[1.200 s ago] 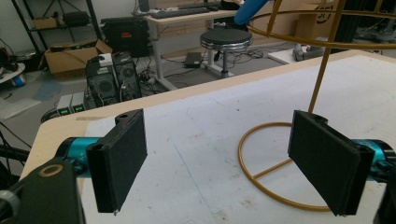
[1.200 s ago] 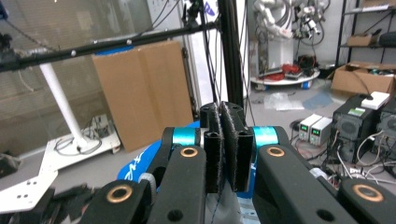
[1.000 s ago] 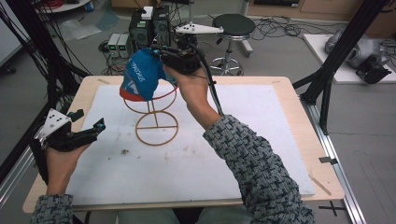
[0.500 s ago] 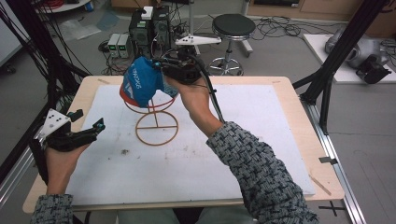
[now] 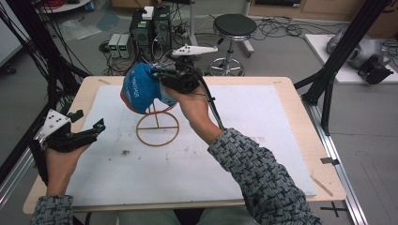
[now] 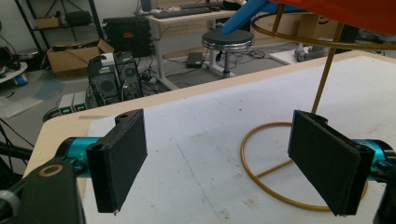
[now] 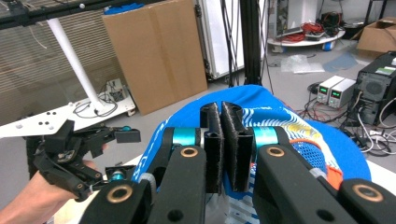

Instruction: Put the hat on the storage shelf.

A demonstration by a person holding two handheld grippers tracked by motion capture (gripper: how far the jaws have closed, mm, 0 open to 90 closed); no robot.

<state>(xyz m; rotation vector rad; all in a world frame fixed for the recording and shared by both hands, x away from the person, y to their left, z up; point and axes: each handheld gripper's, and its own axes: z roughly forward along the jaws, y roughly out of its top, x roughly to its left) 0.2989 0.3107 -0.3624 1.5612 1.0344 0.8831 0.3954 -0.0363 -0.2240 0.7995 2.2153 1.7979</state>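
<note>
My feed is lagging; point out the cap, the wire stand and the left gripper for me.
cap (image 5: 138,87): high view, blue crown.
wire stand (image 5: 157,139): high view, base ring's front edge.
left gripper (image 6: 217,161): left gripper view, midway between its open jaws.

White lettering runs along the side of the blue cap (image 5: 140,87), too small and blurred to read. The printed panel on the cap in the right gripper view is a pattern, no legible words. No other text readable.
</note>
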